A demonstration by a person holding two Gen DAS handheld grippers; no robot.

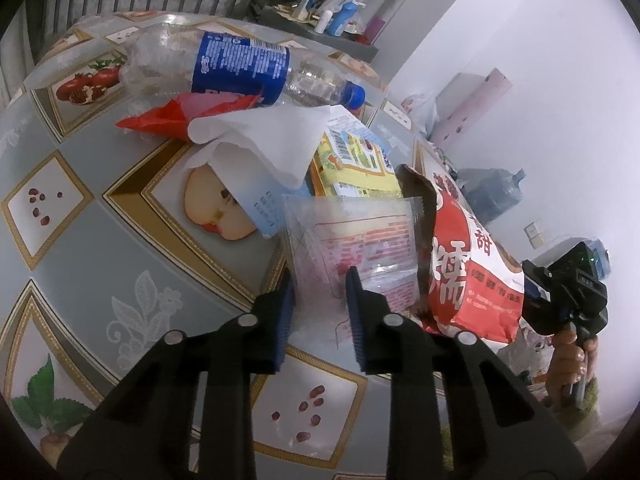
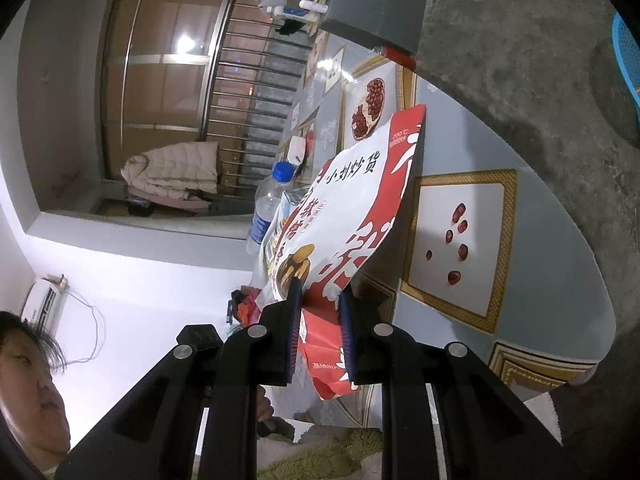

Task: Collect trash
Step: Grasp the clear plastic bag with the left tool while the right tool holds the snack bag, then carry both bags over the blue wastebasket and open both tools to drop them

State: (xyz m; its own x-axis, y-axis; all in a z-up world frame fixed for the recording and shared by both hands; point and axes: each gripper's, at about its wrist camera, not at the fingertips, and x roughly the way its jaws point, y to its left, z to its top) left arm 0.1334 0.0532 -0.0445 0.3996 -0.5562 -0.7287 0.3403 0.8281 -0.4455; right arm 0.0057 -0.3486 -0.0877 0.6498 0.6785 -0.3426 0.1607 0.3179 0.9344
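My right gripper (image 2: 319, 312) pinches the red bag (image 2: 352, 200) off the table (image 2: 540, 320); my left gripper (image 1: 320, 300) straddles the near edge of a clear wrapper (image 1: 352, 240), its pads still apart.

Both views are bright enough, with soft indoor light and a cool, slightly washed colour. The fisheye lens bends straight lines strongly near the edges, and the corners are black. In the right wrist view two lamps make glare on the wooden wall (image 2: 176, 46). The white wall (image 1: 500, 20) is overexposed. The near gripper fingers look slightly soft.
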